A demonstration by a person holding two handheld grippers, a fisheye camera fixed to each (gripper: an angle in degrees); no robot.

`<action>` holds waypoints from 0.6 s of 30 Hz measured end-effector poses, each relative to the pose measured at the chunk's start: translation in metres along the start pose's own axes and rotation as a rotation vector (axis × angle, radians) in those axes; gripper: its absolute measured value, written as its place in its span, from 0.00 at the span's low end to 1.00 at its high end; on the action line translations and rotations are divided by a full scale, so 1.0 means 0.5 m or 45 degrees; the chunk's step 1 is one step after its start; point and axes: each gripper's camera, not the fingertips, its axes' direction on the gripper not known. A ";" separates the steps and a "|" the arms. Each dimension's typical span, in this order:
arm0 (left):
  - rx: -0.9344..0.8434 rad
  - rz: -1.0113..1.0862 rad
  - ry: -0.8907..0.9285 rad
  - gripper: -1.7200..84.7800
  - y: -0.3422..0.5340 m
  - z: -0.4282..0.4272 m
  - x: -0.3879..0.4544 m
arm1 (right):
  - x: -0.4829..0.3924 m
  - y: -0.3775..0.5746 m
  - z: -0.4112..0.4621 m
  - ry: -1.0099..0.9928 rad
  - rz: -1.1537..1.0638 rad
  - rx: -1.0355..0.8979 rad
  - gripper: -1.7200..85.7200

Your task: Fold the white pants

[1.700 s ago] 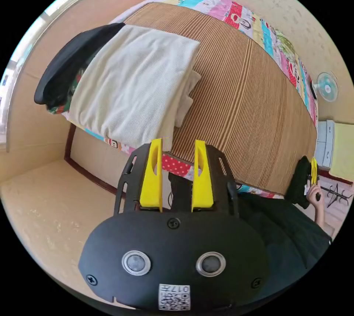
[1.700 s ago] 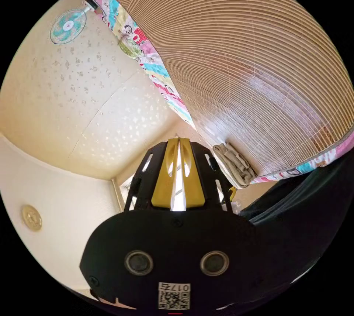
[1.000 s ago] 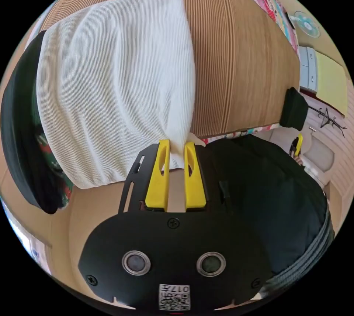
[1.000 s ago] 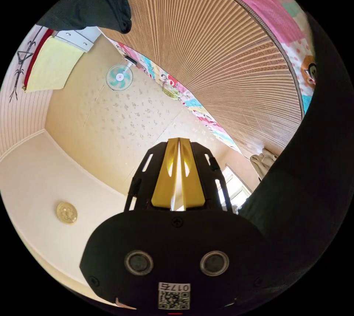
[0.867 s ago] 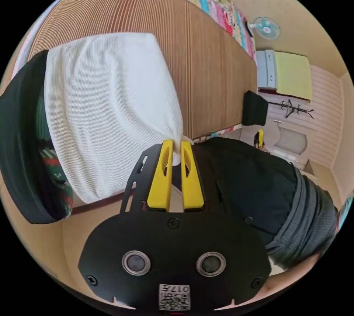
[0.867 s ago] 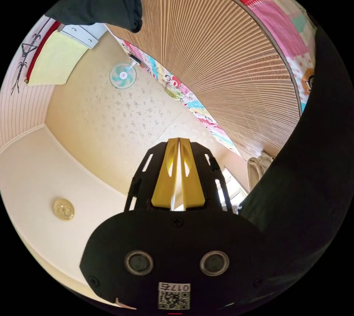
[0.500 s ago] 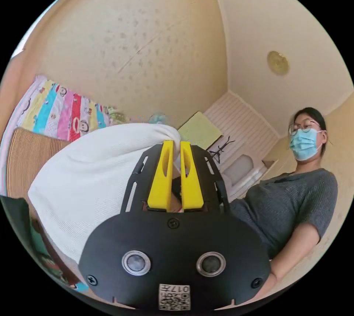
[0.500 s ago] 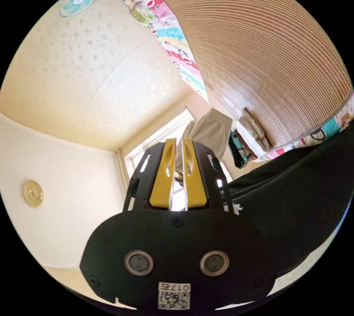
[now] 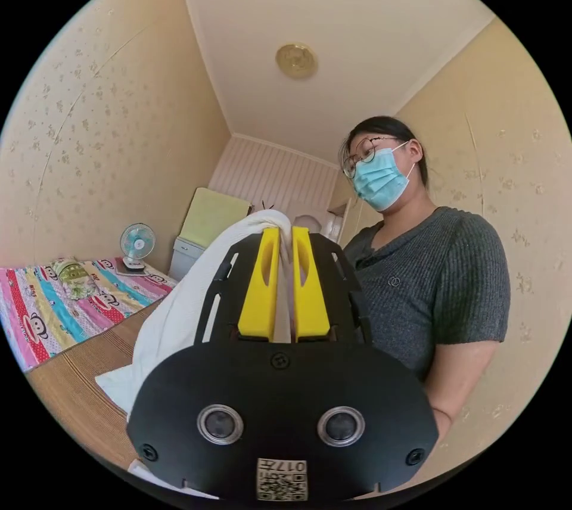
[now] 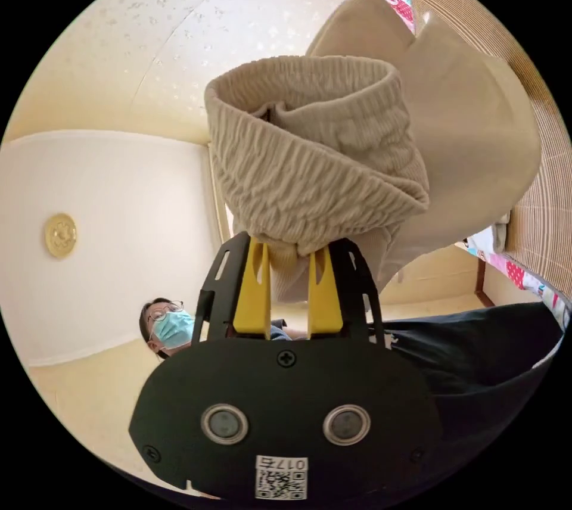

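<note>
Left claw (image 9: 285, 236): both yellow jaws stand pressed nearly together, pinching a fold of the white pants (image 9: 179, 307). The cloth rises between the jaws, crests just past their tips and falls away to the left of the claw, draping down toward the woven mat (image 9: 71, 391) on the bed. Judgement: the grip is taken at an edge so that the garment hangs by its own weight and sheds its earlier creases. Beyond the mat lies a patterned bedsheet (image 9: 53, 295), with a small fan (image 9: 136, 243) standing at its far side. The person (image 9: 429, 283) stands to the right of the claw, facing it.

Right claw (image 10: 288, 251): jaws spread somewhat, with the gathered elastic waistband (image 10: 310, 176) of the white pants bunched between them. Both jaws appear to bear on the cloth, though the contact on the inner faces is partly hidden. The waistband opens in a ring directly ahead of the claw; the legs trail off to the upper right toward the mat (image 10: 536, 134).

Judgement: with both claws holding, the garment is lifted clear of the bed for spreading flat; folding proper is not yet begun. Risk: the bulky waistband may slip from the wider grip.
</note>
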 end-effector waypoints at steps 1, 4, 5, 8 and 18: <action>-0.052 -0.031 -0.058 0.07 0.007 0.006 0.002 | -0.019 -0.003 -0.011 0.000 -0.056 0.033 0.12; -0.180 -0.191 -0.258 0.07 0.029 0.012 -0.006 | -0.134 -0.020 -0.046 -0.048 -0.368 0.110 0.11; -0.267 -0.274 -0.399 0.07 0.041 0.019 -0.011 | -0.197 -0.019 -0.047 -0.027 -0.524 0.119 0.11; -0.580 -0.563 -0.796 0.10 0.090 0.051 -0.056 | -0.376 0.000 -0.005 0.218 -0.918 0.092 0.11; -0.184 -0.466 -0.526 0.25 0.105 0.217 -0.071 | -0.501 0.142 0.434 1.303 -1.525 -0.399 0.11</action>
